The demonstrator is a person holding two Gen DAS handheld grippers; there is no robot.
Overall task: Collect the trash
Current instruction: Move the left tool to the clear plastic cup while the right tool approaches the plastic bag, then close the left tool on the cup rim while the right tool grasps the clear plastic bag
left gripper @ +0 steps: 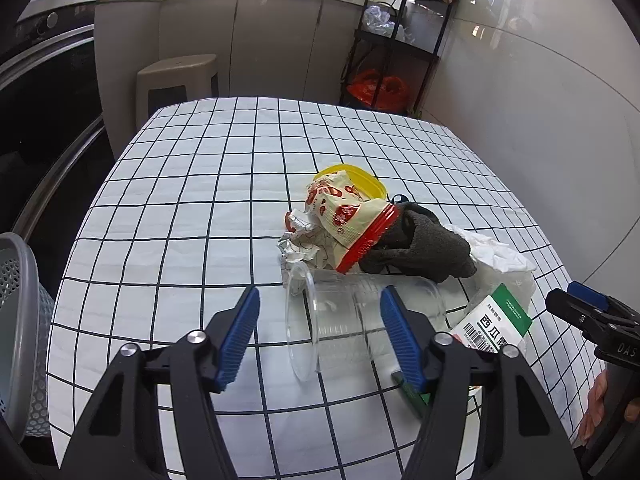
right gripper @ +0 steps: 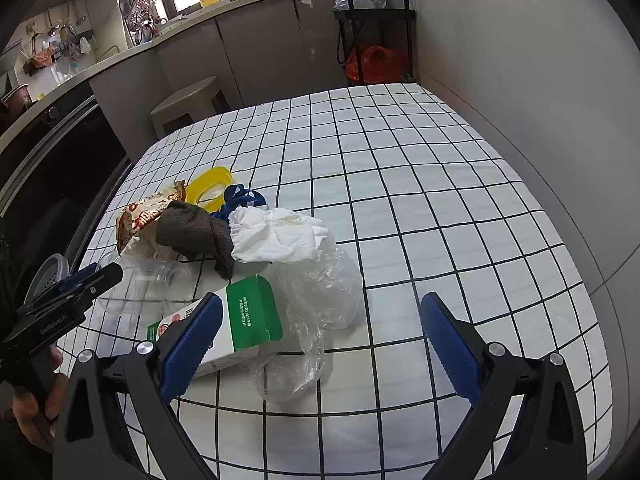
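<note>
Trash lying in one heap on the white grid-patterned bench (left gripper: 200,208): clear plastic cup (left gripper: 360,316) on its side, green-and-white cardboard carton (right gripper: 240,320), crumpled clear plastic bag (right gripper: 320,292), white tissue wad (right gripper: 280,236), dark grey knitted cloth (left gripper: 420,248), red-printed snack wrapper (left gripper: 344,216), yellow plastic lid (left gripper: 368,182).

Left tongs (left gripper: 320,336) are standing half open astride the cup, blue pads not visibly pressing on it, gripping nothing.

Right tongs (right gripper: 320,344) are hanging wide open over the bag and carton, empty.

Risk: the thin cup is likely to buckle or squirt out under a hard pinch, rolling toward the bench edge.

Room: far half of bench lying bare; grey perforated basket (left gripper: 20,320) waiting off the left edge.
</note>
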